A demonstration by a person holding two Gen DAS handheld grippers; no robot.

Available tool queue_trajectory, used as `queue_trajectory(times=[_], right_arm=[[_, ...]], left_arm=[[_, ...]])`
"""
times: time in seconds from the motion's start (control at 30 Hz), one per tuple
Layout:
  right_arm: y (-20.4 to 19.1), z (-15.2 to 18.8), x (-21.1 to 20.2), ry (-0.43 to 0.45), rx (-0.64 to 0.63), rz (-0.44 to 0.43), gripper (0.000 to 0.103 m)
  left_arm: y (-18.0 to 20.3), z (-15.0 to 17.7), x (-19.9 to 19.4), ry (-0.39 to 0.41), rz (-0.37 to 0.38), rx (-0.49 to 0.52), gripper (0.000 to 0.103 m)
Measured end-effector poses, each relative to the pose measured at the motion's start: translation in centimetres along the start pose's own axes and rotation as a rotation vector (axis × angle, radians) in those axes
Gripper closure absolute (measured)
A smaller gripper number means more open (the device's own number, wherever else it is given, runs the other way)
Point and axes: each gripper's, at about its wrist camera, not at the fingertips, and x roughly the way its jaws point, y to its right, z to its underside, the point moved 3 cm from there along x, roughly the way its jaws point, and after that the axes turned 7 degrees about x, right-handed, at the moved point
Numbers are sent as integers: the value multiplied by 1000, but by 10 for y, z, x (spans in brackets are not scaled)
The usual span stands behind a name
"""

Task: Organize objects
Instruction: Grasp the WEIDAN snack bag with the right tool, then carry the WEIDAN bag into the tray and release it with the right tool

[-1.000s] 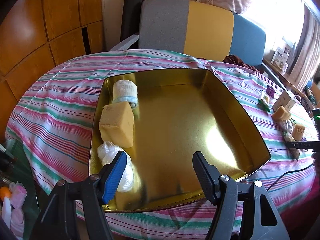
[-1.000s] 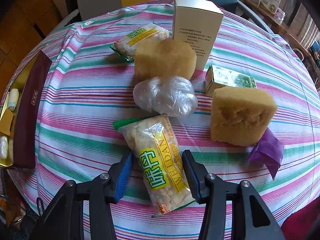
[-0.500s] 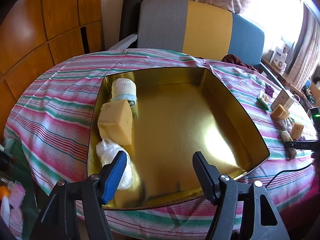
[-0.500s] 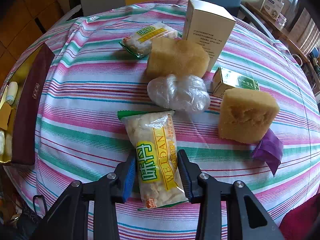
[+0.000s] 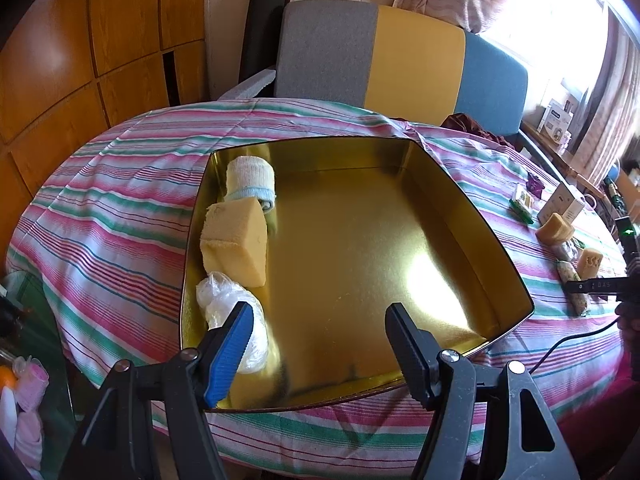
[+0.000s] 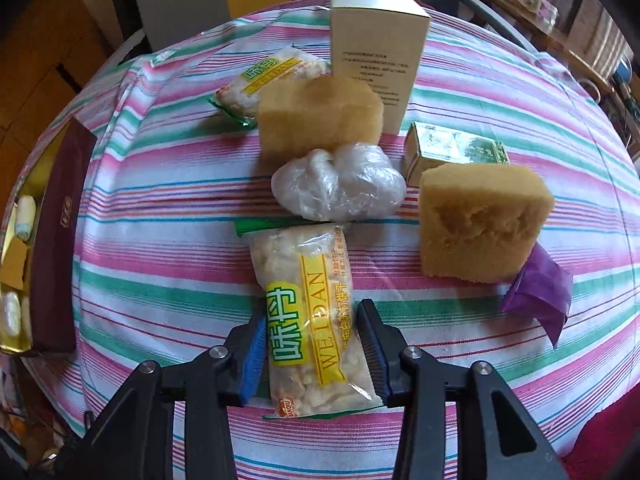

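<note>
Striped pink, green and white cloth (image 6: pixel 168 216) covers the round surface; a chair with grey, yellow and blue back panels (image 5: pixel 400 60) stands behind it.

Left view: I hold the left gripper (image 5: pixel 320 344) over the near edge of the shallow gold metal tin (image 5: pixel 472 240). Its jaws are released and stand apart with nothing between them. Along the tin's left wall lie, far to near, a rolled white sock with a blue cuff (image 5: pixel 250 180), a yellow sponge block (image 5: pixel 236 240) and a crumpled clear plastic bag (image 5: pixel 224 308). The sock touches the sponge block.

Right view: I have the right gripper (image 6: pixel 312 348) pointed steeply down at the clear cracker packet with yellow and green lettering (image 6: pixel 308 312). The jaws have just been closing and now press on the packet's two long sides at its near half; the packet lies on the cloth. Just beyond it sits a second crumpled clear bag (image 6: pixel 340 184), then a tan sponge (image 6: pixel 320 116) and a tall white carton (image 6: pixel 376 44). A second cracker packet (image 6: pixel 268 80) lies left of the tan sponge. Right of the bag are a small green box (image 6: pixel 452 152), a pitted tan sponge (image 6: pixel 484 224) and a purple wrapper (image 6: pixel 540 292).
</note>
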Motion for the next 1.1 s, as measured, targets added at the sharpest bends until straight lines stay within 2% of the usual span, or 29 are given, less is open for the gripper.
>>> queue_trajectory(times=[0.13, 0.3, 0.47, 0.6, 0.77, 0.87, 0.97, 1.1], right_arm=[[-3, 8, -16, 27, -4, 12, 65], [-39, 7, -60, 112, -16, -90, 65], [-134, -3, -84, 127, -111, -265, 65], [-216, -5, -81, 78, -190, -380, 65], [-302, 12, -49, -24, -270, -387, 65], [-341, 27, -26, -89, -306, -351, 65], [-368, 39, -2, -142, -322, -315, 65], [-384, 52, 10, -168, -338, -292, 65]], left_arm=[[-2, -1, -4, 10, -4, -3, 34], [-17, -6, -11, 25, -27, -23, 34], [-44, -9, -22, 47, -76, -53, 34], [-74, -6, -28, 50, -121, -103, 34], [-96, 2, -31, 49, -145, -135, 34], [-104, 6, -30, 49, -143, -156, 34], [-110, 9, -26, 45, -136, -174, 34], [-118, 12, -22, 39, -130, -200, 34]])
